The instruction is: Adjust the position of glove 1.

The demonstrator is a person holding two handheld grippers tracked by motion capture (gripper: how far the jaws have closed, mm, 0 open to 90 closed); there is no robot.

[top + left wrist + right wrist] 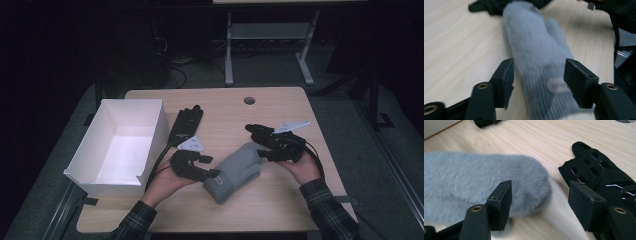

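A grey fuzzy mitten lies on the wooden table, cuff toward the person. My left gripper stands open at the cuff end; in the left gripper view the ribbed cuff lies between the spread jaws of that gripper, pads not pressing. My right gripper is open at the mitten's tip. In the right gripper view its jaws frame the mitten's tip on the left and a black perforated glove on the right.
A second black glove lies flat beside an open white box at the table's left. A round cable hole sits near the far edge. Desk legs and cables stand on the dark floor behind.
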